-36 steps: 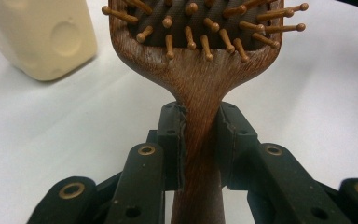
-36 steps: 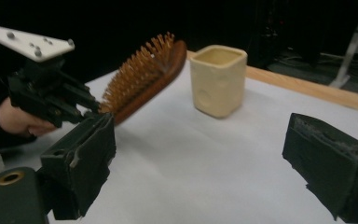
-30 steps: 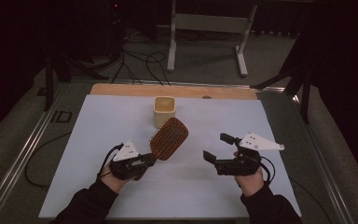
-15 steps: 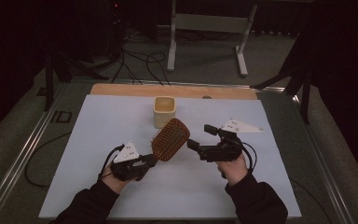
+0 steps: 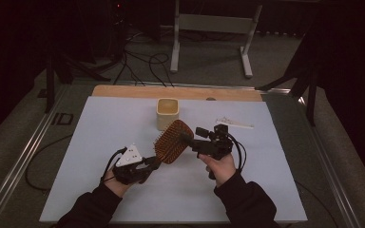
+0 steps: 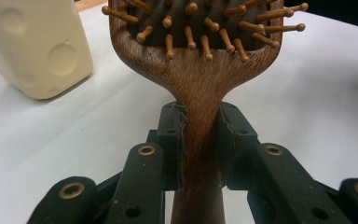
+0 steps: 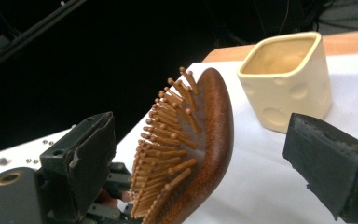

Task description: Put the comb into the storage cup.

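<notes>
Clamped in the left gripper [image 5: 147, 164] is the handle of a wooden hairbrush [image 5: 173, 141]; in the left gripper view the two black pads [image 6: 173, 135] press the narrow neck of the handle from both sides, just below where it widens into the head. From there the hairbrush [image 6: 200, 70] rises tilted up and away from the person, its round-tipped wooden bristles facing the camera in that view. The person's left hand [image 5: 119, 183], in a dark sleeve, holds this gripper low over the white sheet [image 5: 100, 137] that covers the table.

Opposite it, the right gripper [image 5: 192, 137] is spread wide around the head of the hairbrush. In the right gripper view one jaw stands on the bristle side and the other on the smooth wooden back, and neither touches the hairbrush [image 7: 191, 154]. The right hand [image 5: 221, 166] grips its tool from below, with a cable looping beside it.

Just behind the hairbrush head, on the far side from the person, a cream square cup [image 5: 168, 113] with round dimples stands upright on the sheet, its mouth open. The cup [image 7: 286, 79] is near the brush but apart from it. Beyond the cup a wooden strip [image 5: 123, 91] runs along the sheet's far edge.
</notes>
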### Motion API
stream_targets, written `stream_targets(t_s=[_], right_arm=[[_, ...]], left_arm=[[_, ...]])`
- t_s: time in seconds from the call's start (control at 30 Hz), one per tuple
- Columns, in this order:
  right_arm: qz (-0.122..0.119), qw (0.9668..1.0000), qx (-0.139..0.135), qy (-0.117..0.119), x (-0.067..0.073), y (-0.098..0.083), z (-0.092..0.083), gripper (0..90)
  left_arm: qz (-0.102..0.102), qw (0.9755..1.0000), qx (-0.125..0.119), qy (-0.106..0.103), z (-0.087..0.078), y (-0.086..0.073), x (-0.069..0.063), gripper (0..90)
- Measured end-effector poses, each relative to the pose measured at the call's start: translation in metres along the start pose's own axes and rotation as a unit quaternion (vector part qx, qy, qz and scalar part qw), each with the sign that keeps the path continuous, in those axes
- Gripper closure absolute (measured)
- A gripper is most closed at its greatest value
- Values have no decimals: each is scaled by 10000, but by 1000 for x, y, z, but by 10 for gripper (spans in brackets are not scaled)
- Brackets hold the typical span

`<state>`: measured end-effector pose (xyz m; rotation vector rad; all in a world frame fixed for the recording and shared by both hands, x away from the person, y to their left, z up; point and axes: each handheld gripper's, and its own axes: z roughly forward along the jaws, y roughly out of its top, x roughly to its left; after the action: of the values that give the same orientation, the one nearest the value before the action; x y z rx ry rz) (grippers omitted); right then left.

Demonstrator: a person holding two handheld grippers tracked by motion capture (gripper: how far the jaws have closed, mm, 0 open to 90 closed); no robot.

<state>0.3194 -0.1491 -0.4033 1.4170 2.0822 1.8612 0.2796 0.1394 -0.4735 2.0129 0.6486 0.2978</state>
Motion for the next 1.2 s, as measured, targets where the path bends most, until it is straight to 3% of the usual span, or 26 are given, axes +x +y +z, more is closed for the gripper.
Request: stream_targets(t_s=[0.3, 0.7, 0.83, 1.0, 1.03, 1.2], right_arm=[[445, 9984, 299, 198, 1, -6, 15, 93], [929, 9936, 463, 450, 6, -10, 26, 227], [945, 9931, 526, 449, 6, -11, 29, 309], [970, 9925, 590, 448, 6, -12, 30, 348], [953, 9928, 604, 410, 6, -13, 31, 413], [985, 9924, 609, 426, 5, -14, 30, 444]], left_arm=[[-1, 10000, -16, 25, 0, 0, 0, 740], [60, 10000, -33, 9, 1, 1, -3, 740], [55, 10000, -25, -12, 2, 1, -3, 740], [51, 10000, -49, -15, 1, 1, -3, 740], [45, 10000, -74, -22, 1, 2, -3, 740], [54, 10000, -67, -25, 2, 1, -3, 740]])
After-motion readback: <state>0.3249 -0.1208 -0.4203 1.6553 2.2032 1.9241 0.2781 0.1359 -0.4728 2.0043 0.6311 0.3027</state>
